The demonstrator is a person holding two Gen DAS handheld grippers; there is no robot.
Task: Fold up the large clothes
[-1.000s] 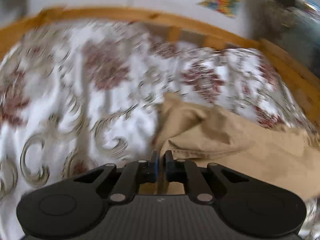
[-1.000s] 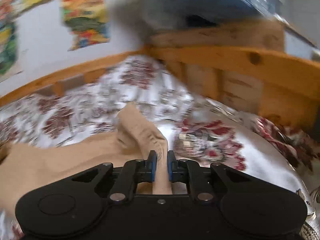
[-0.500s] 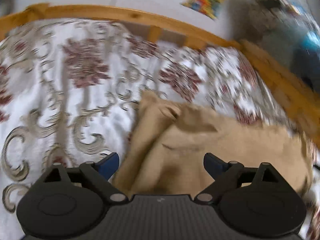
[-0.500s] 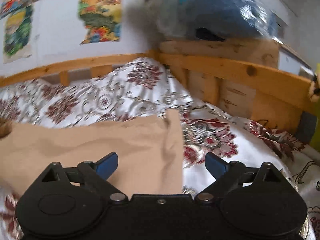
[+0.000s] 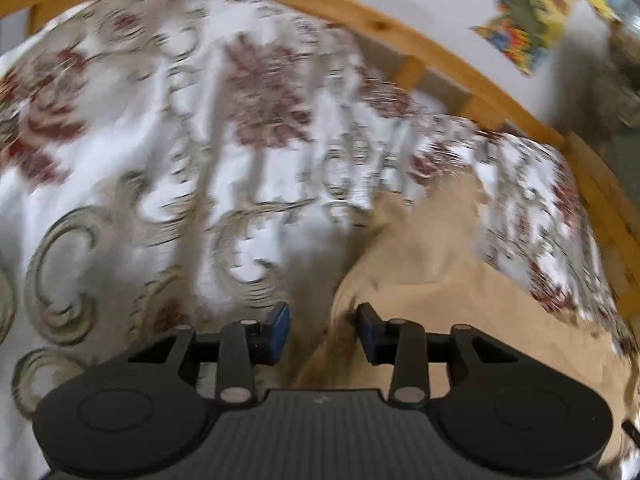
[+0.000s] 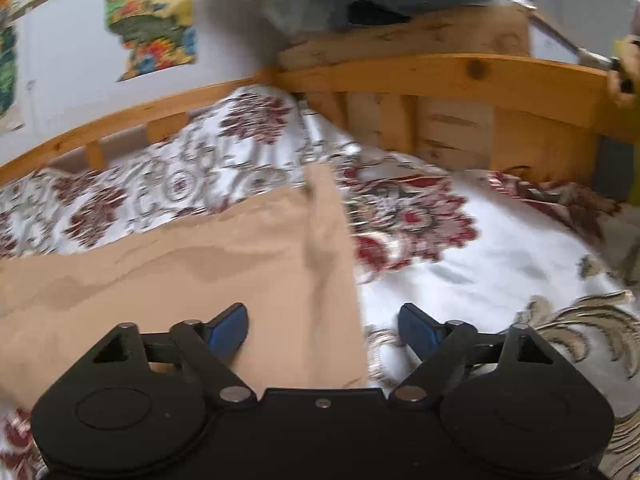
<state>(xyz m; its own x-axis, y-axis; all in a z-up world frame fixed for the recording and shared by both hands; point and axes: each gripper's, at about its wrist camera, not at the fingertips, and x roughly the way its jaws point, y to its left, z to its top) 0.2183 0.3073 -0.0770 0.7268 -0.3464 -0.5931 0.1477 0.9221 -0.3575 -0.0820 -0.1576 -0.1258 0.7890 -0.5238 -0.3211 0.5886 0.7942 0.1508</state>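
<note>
We hold the left gripper (image 5: 322,330) parted over the tan garment's (image 5: 432,280) bunched edge, gripping nothing; the right gripper (image 6: 324,330), spread wide, alone shows it flat on the floral bedspread (image 6: 460,256) near the footboard (image 6: 460,76).

Bedspread (image 5: 160,140) w/ motion blur — tan garment (image 6: 180,264) cut off (left edge).

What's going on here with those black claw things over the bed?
A person holding two grippers is folding a tan garment on a flowered bedspread. Right now neither holds it: the left gripper and right gripper are both open, each over a side edge of the cloth, which lies fairly flat.
</note>
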